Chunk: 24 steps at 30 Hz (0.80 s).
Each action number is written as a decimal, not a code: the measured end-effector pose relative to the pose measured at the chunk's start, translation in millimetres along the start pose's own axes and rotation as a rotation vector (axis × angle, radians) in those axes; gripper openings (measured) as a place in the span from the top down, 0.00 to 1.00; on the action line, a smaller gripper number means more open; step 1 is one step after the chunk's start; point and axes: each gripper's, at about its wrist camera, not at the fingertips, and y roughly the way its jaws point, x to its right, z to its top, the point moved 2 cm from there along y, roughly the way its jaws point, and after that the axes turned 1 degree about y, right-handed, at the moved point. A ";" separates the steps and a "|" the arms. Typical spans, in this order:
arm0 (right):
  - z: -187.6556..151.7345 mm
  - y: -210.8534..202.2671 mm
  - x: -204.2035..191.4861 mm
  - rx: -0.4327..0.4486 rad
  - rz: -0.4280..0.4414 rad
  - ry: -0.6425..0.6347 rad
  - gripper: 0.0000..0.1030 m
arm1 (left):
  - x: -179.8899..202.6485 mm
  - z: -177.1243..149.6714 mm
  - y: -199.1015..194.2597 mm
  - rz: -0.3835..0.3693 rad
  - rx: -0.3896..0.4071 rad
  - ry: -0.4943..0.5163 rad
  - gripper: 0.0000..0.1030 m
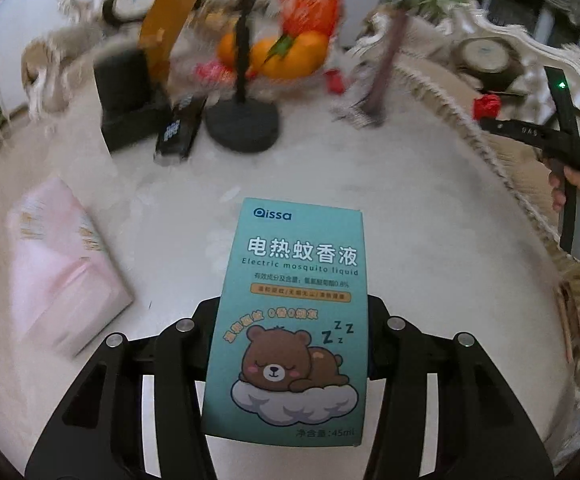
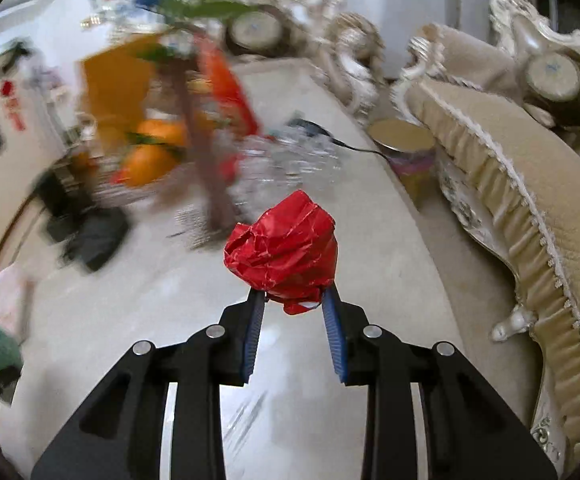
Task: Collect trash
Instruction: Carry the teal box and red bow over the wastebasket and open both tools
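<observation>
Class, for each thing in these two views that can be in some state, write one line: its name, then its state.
Teal cardboard mosquito-liquid box: intact, gripped, lifted.
Crumpled red paper ball: gripped, off the table.
Left gripper: shut on the box.
Right gripper: shut on the ball.
Pink tissue pack: lying flat on the table.

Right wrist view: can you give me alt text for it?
The right gripper is shut on a crumpled red paper ball, held above a pale table. A blurred fruit bowl stands behind; a beige sofa runs alongside.

teal bear-print box (image 1: 290, 320), red crumpled wrapper (image 2: 284, 250)
</observation>
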 end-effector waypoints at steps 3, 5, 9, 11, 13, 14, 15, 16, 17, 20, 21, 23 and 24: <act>-41.2 -76.5 -29.1 0.061 0.114 -0.090 0.73 | 41.8 -24.7 -56.6 -0.008 0.065 0.049 0.53; -77.3 -122.7 -46.9 0.107 0.153 -0.159 0.73 | 68.7 -52.9 -89.4 -0.014 0.094 0.051 0.53; -183.7 -206.3 -77.4 0.108 0.301 -0.243 0.73 | 127.6 -134.3 -141.8 -0.060 0.124 0.035 0.53; -230.4 -229.0 -87.0 0.083 0.332 -0.273 0.73 | 154.2 -176.7 -161.2 -0.053 0.139 0.039 0.53; -288.2 -247.8 -98.0 0.029 0.341 -0.311 0.73 | 180.2 -224.9 -176.6 -0.022 0.142 0.018 0.53; -315.3 -251.2 -101.8 -0.023 0.358 -0.307 0.73 | 187.3 -241.5 -177.8 -0.028 0.126 -0.001 0.53; -333.1 -251.2 -103.1 -0.065 0.368 -0.295 0.73 | 194.8 -260.4 -176.0 -0.045 0.101 -0.025 0.53; -358.0 -248.7 -104.4 -0.128 0.384 -0.272 0.73 | 202.5 -277.9 -172.8 -0.058 0.071 -0.037 0.53; -374.4 -245.7 -105.1 -0.168 0.390 -0.265 0.73 | 212.3 -300.6 -167.5 -0.060 0.034 -0.048 0.52; -434.6 -212.1 -109.1 -0.340 0.354 -0.243 0.73 | 223.9 -344.6 -137.2 -0.079 -0.073 -0.103 0.52; -445.9 -201.7 -109.0 -0.378 0.344 -0.233 0.73 | 227.7 -357.0 -123.2 -0.086 -0.106 -0.108 0.52; -471.5 -169.8 -106.8 -0.464 0.290 -0.207 0.73 | 231.6 -383.5 -88.1 -0.071 -0.187 -0.113 0.52; -477.2 -160.2 -106.7 -0.477 0.270 -0.205 0.73 | 231.1 -392.4 -73.0 -0.066 -0.216 -0.120 0.52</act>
